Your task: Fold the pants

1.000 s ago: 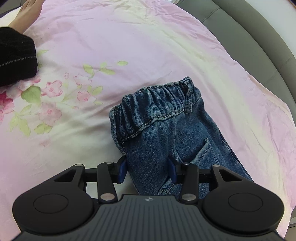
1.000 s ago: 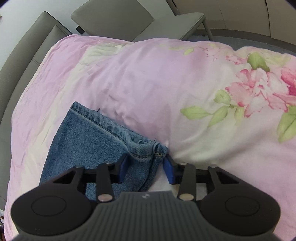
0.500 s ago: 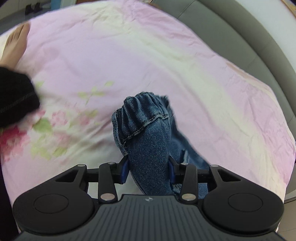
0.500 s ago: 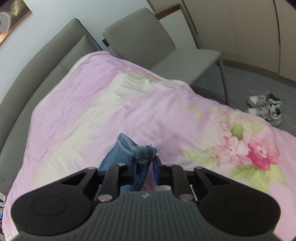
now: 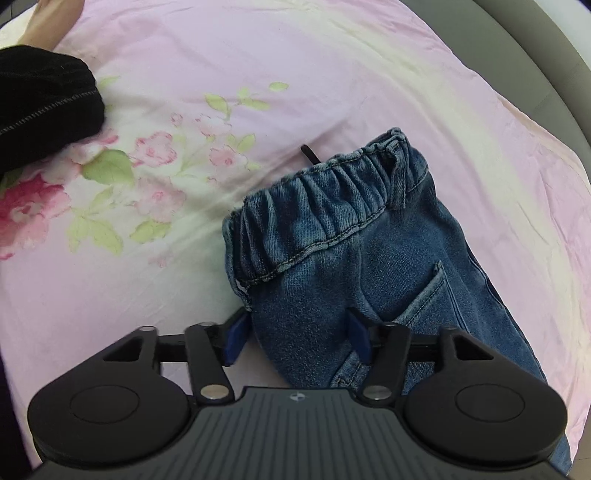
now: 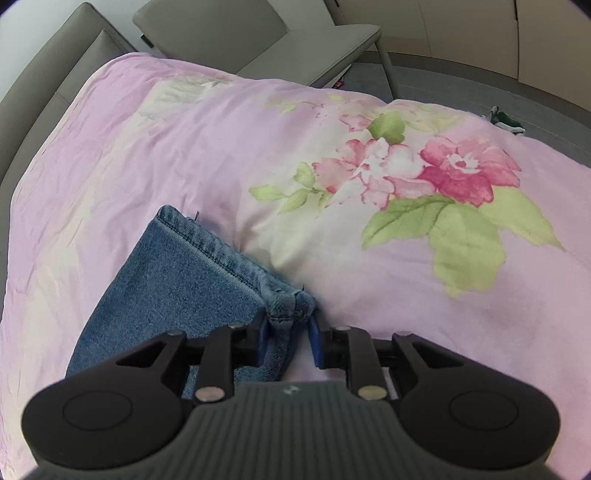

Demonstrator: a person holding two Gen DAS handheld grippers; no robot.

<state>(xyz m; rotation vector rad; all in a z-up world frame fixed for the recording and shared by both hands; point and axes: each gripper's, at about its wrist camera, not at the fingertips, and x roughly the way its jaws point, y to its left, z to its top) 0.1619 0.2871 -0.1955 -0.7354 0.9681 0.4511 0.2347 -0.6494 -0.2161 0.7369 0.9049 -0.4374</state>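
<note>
Small blue denim pants (image 5: pixel 354 266) lie on a pink floral bed cover (image 5: pixel 258 74). In the left wrist view the elastic waistband (image 5: pixel 317 206) lies flat, back pocket up. My left gripper (image 5: pixel 295 334) is open, its blue pads either side of the waist corner. In the right wrist view the leg hem (image 6: pixel 207 243) lies flat on the cover (image 6: pixel 184 129). My right gripper (image 6: pixel 289 338) stands partly open around the hem corner (image 6: pixel 290 306), its pads apart from the cloth on the right side.
A person's black sleeve (image 5: pixel 40 107) and bare hand (image 5: pixel 48 18) rest on the cover at the far left. A grey headboard (image 5: pixel 546 66) curves behind. A grey chair (image 6: pixel 280 40) and shoes (image 6: pixel 504 118) on the floor stand beyond the bed.
Half a second ago both grippers held the pants lifted and bunched. Now the pants lie flat on the cover and both sets of jaws have opened.
</note>
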